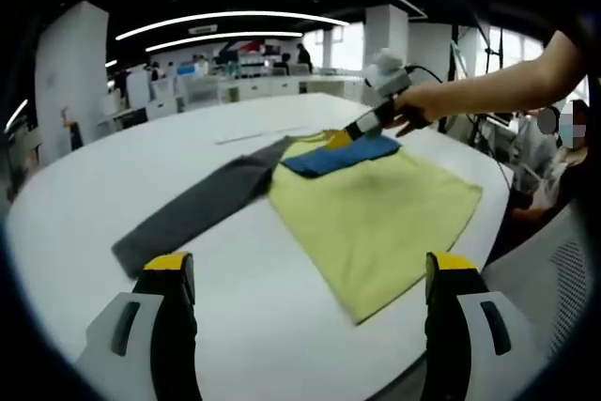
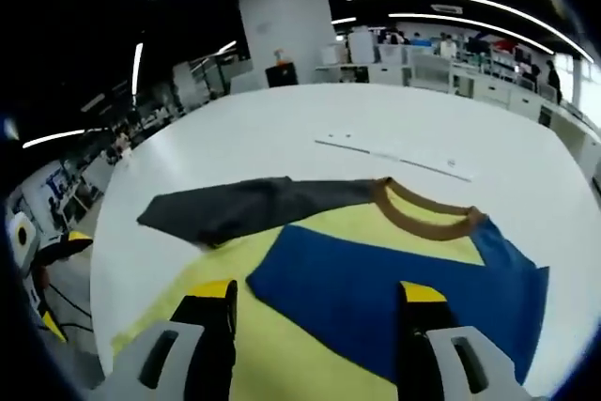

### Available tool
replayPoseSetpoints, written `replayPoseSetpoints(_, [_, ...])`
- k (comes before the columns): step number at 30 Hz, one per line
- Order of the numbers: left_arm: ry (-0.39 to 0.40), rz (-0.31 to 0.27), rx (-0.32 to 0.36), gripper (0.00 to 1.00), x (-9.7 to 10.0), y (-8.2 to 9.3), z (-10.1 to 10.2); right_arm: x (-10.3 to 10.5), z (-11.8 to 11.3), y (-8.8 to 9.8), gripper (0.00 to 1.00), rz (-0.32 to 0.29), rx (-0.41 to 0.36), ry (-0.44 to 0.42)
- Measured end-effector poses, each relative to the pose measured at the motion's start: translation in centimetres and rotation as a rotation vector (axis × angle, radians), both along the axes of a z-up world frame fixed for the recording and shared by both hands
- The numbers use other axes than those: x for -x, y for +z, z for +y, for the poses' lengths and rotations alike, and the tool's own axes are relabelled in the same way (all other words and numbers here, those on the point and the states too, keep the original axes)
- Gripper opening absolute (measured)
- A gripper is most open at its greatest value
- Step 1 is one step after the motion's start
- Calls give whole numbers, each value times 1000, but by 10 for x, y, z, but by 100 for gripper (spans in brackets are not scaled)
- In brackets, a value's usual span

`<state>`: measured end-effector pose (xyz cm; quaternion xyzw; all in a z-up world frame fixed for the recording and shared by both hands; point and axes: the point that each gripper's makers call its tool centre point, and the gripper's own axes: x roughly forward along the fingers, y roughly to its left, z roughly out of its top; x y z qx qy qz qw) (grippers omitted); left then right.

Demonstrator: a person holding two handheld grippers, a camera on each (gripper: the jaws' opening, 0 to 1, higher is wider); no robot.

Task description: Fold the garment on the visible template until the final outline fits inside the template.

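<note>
1. Two sleeves tell the story: in the left gripper view the garment lies flat on the white table, its yellow body filling the centre-right of the frame. The grey sleeve stretches out to centre left, unfolded. The blue sleeve is laid across the chest at upper centre, probably to narrow the outline.
2. At bottom, the left gripper has its jaws wide apart and empty, well short of the cloth; I judge it waiting for the grey sleeve.
3. At upper right, the right gripper meets the blue sleeve; whether it pinches the cloth I cannot tell.
4. The right gripper view adds the brown collar at centre right and a pale strip on the table beyond it. No template outline can be made out.
</note>
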<state>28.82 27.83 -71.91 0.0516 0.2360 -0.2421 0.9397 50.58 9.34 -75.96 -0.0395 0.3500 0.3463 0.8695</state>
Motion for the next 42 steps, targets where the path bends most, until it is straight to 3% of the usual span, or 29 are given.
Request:
replayPoseSetpoints(5, [1, 0, -5, 99, -1, 2, 0, 3, -20, 1, 73, 0, 7, -11])
replayPoseSetpoints(12, [4, -5, -12, 99, -4, 5, 4, 8, -56, 2, 73, -5, 26, -39])
replayPoseSetpoints(30, [18, -2, -16, 99, -6, -4, 21, 18, -158, -9, 59, 19, 94, -171])
replayPoseSetpoints(33, [21, -3, -16, 99, -5, -2, 18, 21, -168, -13, 54, 23, 106, -180])
replayPoseSetpoints(42, [28, -14, -12, 99, -5, 4, 13, 25, -196, -28, 23, 7, 168, -224])
